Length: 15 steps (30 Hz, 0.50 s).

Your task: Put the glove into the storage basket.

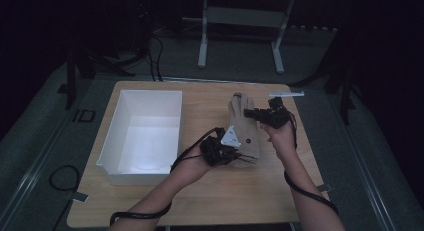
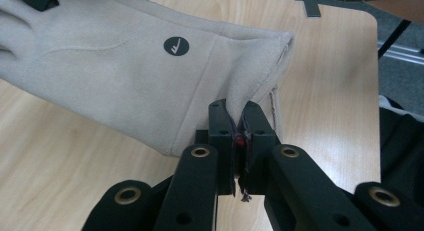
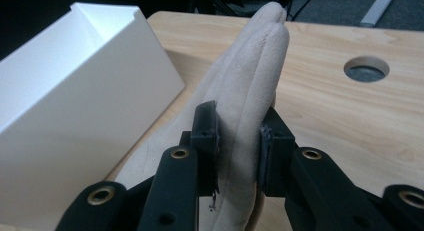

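wooden table point(image 1: 150, 203); white box point(image 1: 142, 136) resting on left half.

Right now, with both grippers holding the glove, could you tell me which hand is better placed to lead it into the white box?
Left, probably. The left gripper pinches the glove at its cuff and sits nearer the white box. The right gripper, clamping the glove's fingers, is farther away across the table.

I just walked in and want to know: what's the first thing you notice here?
A beige glove in the middle of the table, pinched at both ends: the left gripper grips its cuff and the right gripper squeezes its fingers. Left of it stands a big white box, open on top.
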{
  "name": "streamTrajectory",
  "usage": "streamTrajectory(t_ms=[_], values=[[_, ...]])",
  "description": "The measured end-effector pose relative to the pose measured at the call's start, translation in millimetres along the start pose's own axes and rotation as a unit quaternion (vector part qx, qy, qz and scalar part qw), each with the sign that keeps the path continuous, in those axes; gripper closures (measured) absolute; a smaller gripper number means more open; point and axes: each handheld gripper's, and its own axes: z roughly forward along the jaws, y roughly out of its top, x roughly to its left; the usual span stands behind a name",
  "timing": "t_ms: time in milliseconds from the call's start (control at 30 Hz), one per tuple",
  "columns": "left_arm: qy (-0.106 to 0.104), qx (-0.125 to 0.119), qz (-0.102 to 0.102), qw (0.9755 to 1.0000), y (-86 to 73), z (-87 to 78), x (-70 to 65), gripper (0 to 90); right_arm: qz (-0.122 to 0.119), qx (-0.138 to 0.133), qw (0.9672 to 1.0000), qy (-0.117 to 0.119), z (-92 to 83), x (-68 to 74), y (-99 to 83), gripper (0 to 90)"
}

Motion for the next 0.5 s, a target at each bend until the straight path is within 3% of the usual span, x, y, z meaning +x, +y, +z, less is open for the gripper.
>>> streamTrajectory(t_ms=[300,500], values=[[0.01,0.003,0.004,0.9999,-1.1,-22.2,9.6,86.7,-0.003,-0.007,0.9999,0.012,5.1,13.9,18.5,73.9],[0.031,0.004,-0.001,0.9995,-5.3,-44.5,18.1,86.7,-0.006,-0.008,0.9997,0.02,12.3,24.3,31.9,73.9]])
